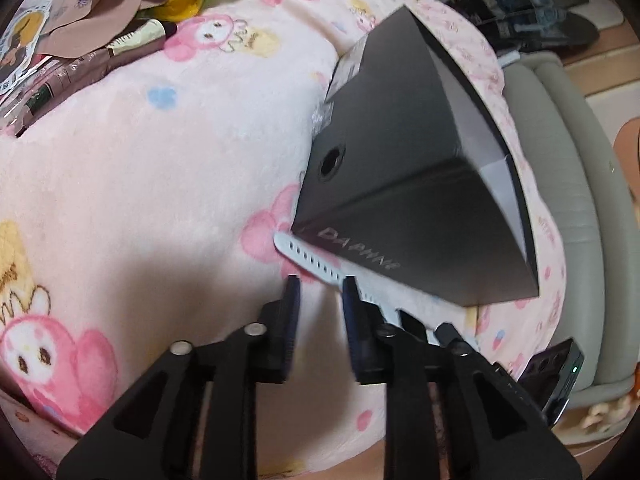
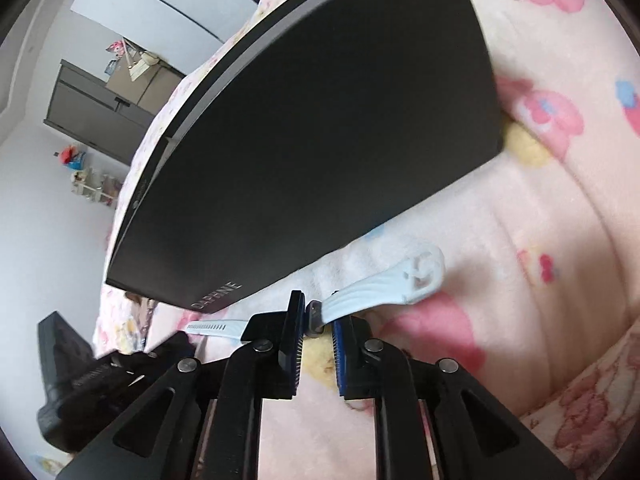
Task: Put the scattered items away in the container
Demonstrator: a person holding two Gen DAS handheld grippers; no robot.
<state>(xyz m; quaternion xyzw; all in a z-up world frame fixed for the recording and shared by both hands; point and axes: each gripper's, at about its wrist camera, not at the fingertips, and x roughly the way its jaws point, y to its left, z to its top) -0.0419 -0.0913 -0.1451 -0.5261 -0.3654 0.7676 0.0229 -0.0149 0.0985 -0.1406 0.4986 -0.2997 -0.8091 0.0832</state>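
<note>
The right gripper (image 2: 316, 312) is closest; its two pads sit close together and seem to pinch the dark middle piece of a pale blue watch strap (image 2: 384, 286), likely so the strap can be picked up off the soft bed; the buckle end sticks out to the right, and the end with holes runs off to the left.

The left gripper (image 1: 320, 286) is at that holed end of the strap (image 1: 308, 258); its fingers stand a little apart; one pad (image 1: 350, 292) lies over the strap, but nothing is squeezed between them, so I think this hand is only helping or waiting.

The strap lies on a pink blanket (image 1: 160, 184) with bunny pictures, just beside the black shoebox (image 1: 404, 184), and its tip is tucked under the box edge.

The shoebox (image 2: 320, 120) has its lid on, so what is inside cannot be seen; it must be opened before anything goes in, if it is the container.

Far off on the blanket, a pile of snack packets and cards (image 1: 92, 28) waits to be tidied.
</note>
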